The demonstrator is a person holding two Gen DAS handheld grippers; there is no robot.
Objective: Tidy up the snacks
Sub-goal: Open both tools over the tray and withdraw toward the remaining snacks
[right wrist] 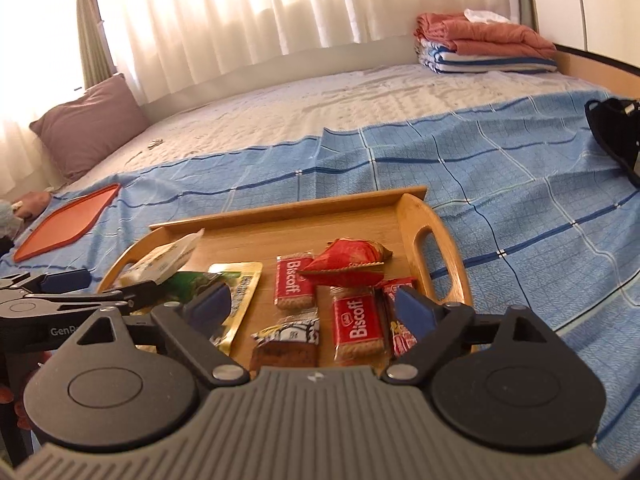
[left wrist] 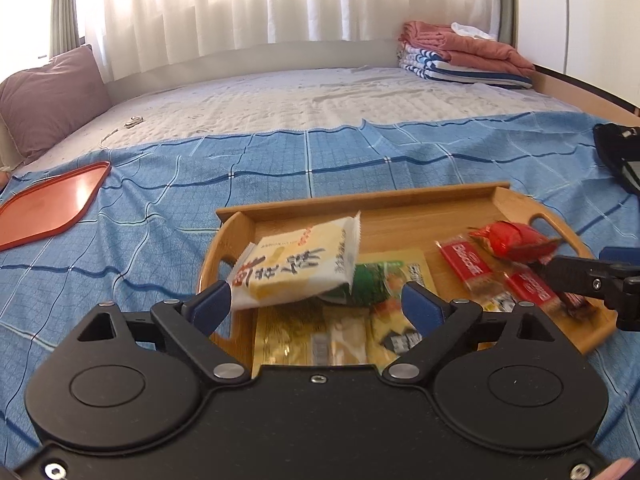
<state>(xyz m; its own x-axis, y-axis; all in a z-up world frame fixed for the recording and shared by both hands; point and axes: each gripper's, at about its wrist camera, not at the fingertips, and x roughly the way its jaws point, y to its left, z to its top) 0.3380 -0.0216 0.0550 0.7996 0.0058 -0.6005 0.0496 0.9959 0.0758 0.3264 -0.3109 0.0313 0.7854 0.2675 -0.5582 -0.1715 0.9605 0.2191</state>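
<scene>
Bed (left wrist: 320, 92) w/ blue checked sheet (left wrist: 360, 160), mauve pillow (left wrist: 52, 96), folded blankets (right wrist: 484, 44), sunlit white curtains (left wrist: 248, 0) behind.

We see the pale yellow cracker packet (left wrist: 298, 266) motion-blurred, and the flat orange plastic tray (left wrist: 48, 210) cut off at left.

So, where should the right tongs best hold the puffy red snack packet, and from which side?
Probably the flat crimped seam along the near edge of the red snack packet, approached from the near side. It lies on top of the Biscoff packs, and its puffy middle looks slippery to pinch.
</scene>
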